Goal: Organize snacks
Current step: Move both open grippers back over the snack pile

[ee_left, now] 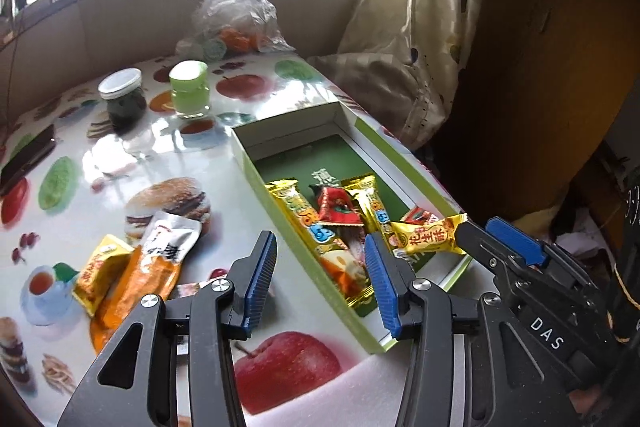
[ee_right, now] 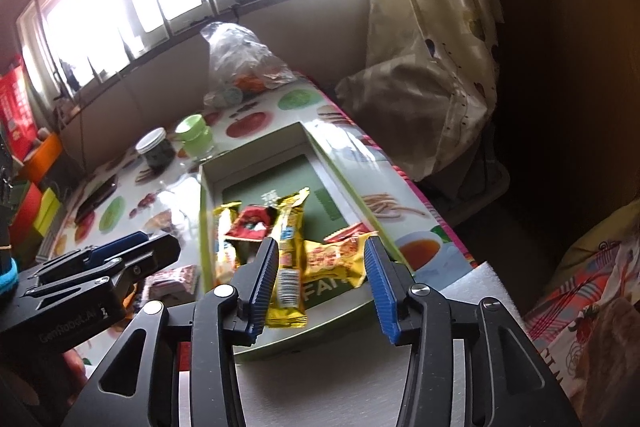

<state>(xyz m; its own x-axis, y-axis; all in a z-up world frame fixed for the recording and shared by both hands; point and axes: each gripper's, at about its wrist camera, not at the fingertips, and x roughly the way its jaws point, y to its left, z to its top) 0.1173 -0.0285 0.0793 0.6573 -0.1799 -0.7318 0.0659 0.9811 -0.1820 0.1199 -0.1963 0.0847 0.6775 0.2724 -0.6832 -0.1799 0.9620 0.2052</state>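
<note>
A green-and-white open box [ee_left: 256, 183] lies on the table and holds several snack packets, gold bars [ee_left: 308, 215] and red packets [ee_left: 338, 211]. My left gripper [ee_left: 322, 275] is open and empty over the box's near left wall. My right gripper [ee_left: 476, 231] is open at the box's near right corner, with a yellow peanut-candy packet [ee_left: 426, 237] at its fingertips. In the right wrist view the right gripper [ee_right: 322, 275] is open above that packet [ee_right: 334, 259] in the box [ee_right: 208, 187]. An orange-and-white packet [ee_left: 154, 263] and a yellow packet [ee_left: 98, 273] lie left of the box.
A white-lidded jar [ee_left: 122, 99] and a green-lidded jar [ee_left: 190, 89] stand at the table's far side. A clear plastic bag [ee_left: 234, 11] sits by the window wall. A dark flat object [ee_left: 28, 157] lies at the left. A curtain [ee_left: 404, 39] hangs at the right.
</note>
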